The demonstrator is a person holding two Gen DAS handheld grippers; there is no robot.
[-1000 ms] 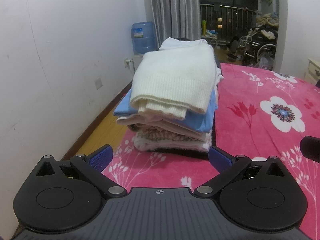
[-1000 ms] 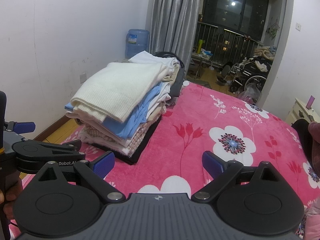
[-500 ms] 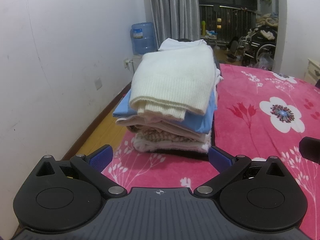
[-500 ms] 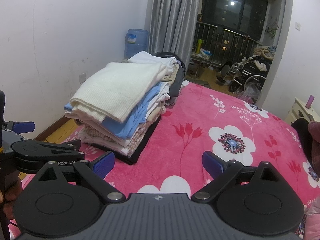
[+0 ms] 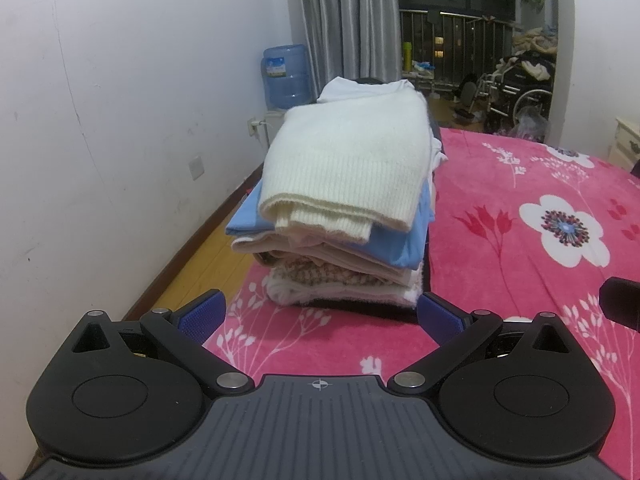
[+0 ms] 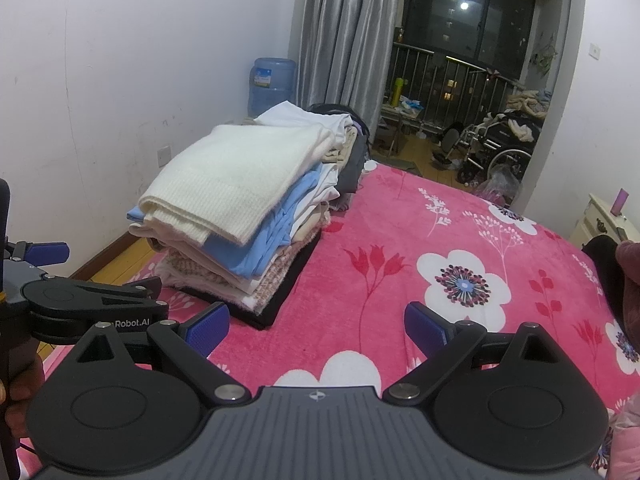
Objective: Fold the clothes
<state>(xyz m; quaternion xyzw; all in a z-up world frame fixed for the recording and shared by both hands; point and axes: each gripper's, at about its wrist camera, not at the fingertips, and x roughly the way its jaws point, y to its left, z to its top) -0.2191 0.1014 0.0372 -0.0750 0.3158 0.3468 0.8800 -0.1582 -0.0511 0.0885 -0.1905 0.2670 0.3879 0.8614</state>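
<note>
Below, both views look across my bed, covered by a plush pink blanket (image 5: 500, 184) printed with white and red flowers. At its left edge stands the stack of folded clothes (image 5: 344, 216), resting on a dark, flat bottom layer. Topmost is a cream ribbed knit sweater (image 6: 236, 176), thick and soft, folded into a rectangle with its hem hanging slightly over the near side. Under it lie a smooth light-blue garment (image 6: 272, 240), several beige and pinkish layers, and a coarse woven piece near the base. A white garment and a grey one show behind the sweater.

My left gripper (image 5: 320, 314) hovers just before the stack, blue ribbed pads (image 5: 202, 316) wide apart and empty. My right gripper (image 6: 316, 326) sits over bare blanket to the right of the stack, its fingers likewise spread with nothing between them. In the right wrist view the left tool's black body, marked "Robot.AI", appears at lower left.

Beyond the bed: a scuffed white wall (image 5: 120, 100), a strip of wooden floor (image 5: 200, 256), a blue water jug (image 6: 272, 88), grey satin curtains (image 6: 344, 32), a metal railing before a dark window, a folded wheelchair (image 6: 496, 148), and a cream nightstand at far right.
</note>
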